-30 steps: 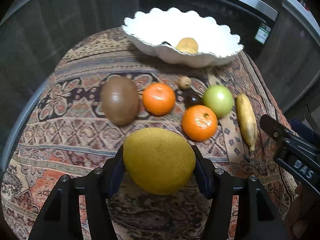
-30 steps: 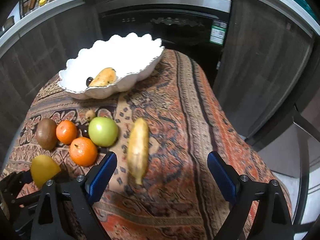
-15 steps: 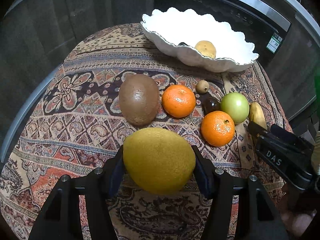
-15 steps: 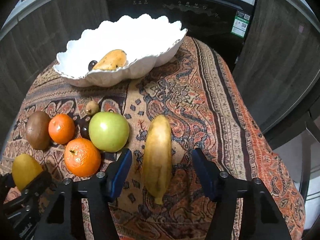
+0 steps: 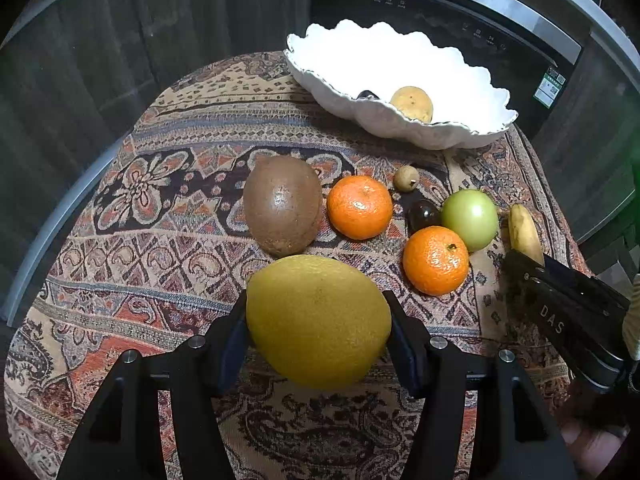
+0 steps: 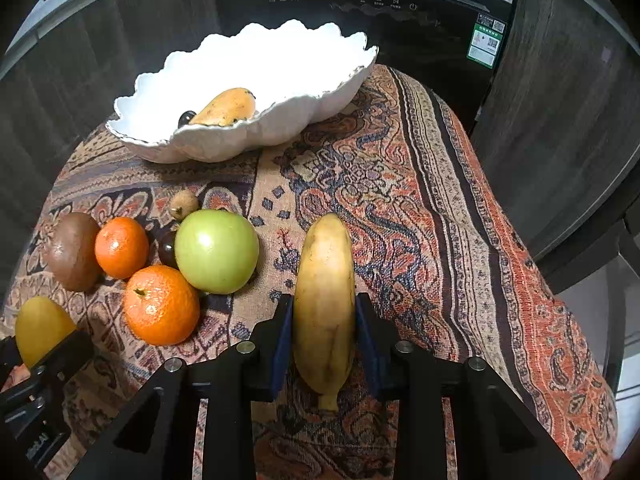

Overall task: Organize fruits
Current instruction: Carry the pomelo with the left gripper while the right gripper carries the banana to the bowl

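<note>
Two tools gripping fruit over the patterned cloth [image 6: 420,200] on the counter.

L tool [image 5: 318,322] is clamping a big yellow citrus [image 5: 318,320] w/ both pads pressing its sides, jaws sitting about half open around it. R tool [image 6: 324,320] has just been closing and its pads are now squeezing a banana [image 6: 326,300] lying lengthwise btwn them, stem end toward the camera. Kiwi [image 5: 282,204], two oranges [image 5: 359,207] [image 5: 435,260], a green apple [image 5: 470,219], a dark small fruit [image 5: 423,214] and a small tan one [image 5: 406,178] are sitting clustered btwn the tools. White scalloped bowl [image 6: 280,120] is standing at the far end, holding a mango [image 6: 226,108] and another dark small fruit [image 6: 186,117].
</note>
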`<action>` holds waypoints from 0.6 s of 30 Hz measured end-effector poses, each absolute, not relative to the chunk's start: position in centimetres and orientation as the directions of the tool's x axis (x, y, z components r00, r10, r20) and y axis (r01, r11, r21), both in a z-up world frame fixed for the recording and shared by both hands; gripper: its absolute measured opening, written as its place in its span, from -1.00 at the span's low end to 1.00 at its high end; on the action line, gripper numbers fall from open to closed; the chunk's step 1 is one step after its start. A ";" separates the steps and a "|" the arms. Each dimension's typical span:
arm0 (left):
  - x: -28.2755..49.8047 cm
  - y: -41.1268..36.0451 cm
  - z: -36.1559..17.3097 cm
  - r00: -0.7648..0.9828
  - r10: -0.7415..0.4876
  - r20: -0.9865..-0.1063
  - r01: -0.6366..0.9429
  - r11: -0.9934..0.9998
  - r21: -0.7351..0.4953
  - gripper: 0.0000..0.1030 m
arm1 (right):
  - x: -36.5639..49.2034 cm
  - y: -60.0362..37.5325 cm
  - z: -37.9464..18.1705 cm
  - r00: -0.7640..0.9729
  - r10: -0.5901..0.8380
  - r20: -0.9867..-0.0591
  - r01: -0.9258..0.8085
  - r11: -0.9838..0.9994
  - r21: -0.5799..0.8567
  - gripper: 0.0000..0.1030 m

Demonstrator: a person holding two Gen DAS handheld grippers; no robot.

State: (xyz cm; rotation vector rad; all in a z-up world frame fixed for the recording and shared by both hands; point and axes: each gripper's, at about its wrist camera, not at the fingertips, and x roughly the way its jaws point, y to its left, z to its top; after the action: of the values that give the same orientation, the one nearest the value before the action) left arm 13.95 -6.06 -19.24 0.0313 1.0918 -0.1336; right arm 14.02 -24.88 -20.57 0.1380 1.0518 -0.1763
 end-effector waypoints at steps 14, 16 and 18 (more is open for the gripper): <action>14.0 -6.7 -16.6 0.495 -0.096 -0.864 0.148 0.989 -0.025 0.17 | 13.4 -25.2 -16.2 0.551 -0.054 -0.832 0.201 0.977 0.070 -0.39; 14.3 -6.7 -16.1 0.501 -0.098 -0.860 0.150 0.988 -0.025 0.17 | 13.5 -25.1 -15.6 0.562 -0.052 -0.825 0.196 0.978 0.072 -0.39; 14.6 -6.8 -15.4 0.514 -0.099 -0.852 0.152 0.988 -0.023 0.17 | 13.6 -25.0 -15.0 0.573 -0.051 -0.818 0.188 0.980 0.070 -0.39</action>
State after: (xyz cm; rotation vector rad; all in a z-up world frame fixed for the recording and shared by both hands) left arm 14.64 -6.76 -15.44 0.0564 1.0196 -0.1510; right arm 13.58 -25.03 -15.01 0.1557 0.9513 -0.1411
